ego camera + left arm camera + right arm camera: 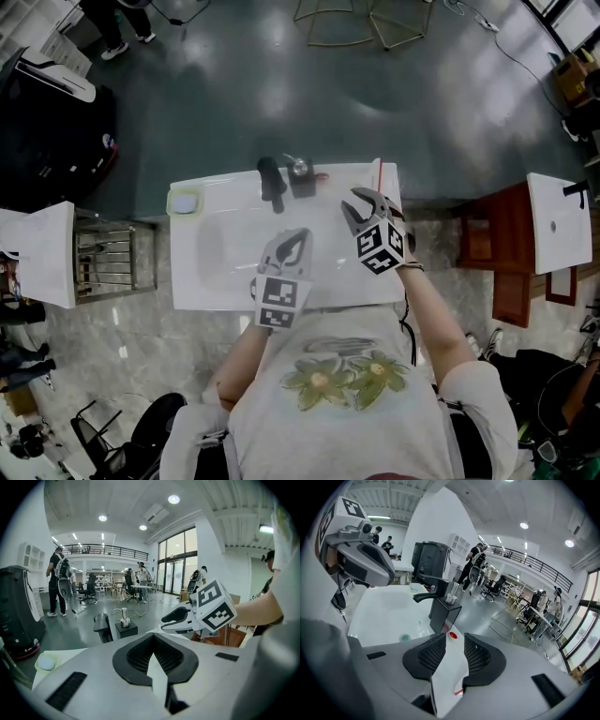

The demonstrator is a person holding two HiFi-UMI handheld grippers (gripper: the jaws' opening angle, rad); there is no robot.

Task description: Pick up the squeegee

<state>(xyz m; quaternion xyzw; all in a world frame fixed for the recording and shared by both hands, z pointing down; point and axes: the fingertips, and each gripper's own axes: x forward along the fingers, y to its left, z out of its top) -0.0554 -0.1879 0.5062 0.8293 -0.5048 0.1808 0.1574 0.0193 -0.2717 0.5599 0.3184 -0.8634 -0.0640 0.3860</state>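
The squeegee (380, 176) shows as a thin red strip on the back right edge of the white sink counter (216, 281). My right gripper (355, 200) hovers just left of it, and its jaws stand a little apart with nothing between them. In the right gripper view a small red round piece (451, 635) shows in the gap just past the right gripper (452, 638). I cannot tell whether this piece belongs to the squeegee. My left gripper (297, 233) hangs over the basin's front middle. Its pads meet at the tips in the left gripper view (153, 636), holding nothing.
A black faucet (271, 182) and a black soap dispenser (301, 176) stand at the back of the sink. A pale sponge in a dish (185, 202) sits at the back left corner. A metal rack (108, 258) stands to the left, a wooden cabinet (492, 248) to the right.
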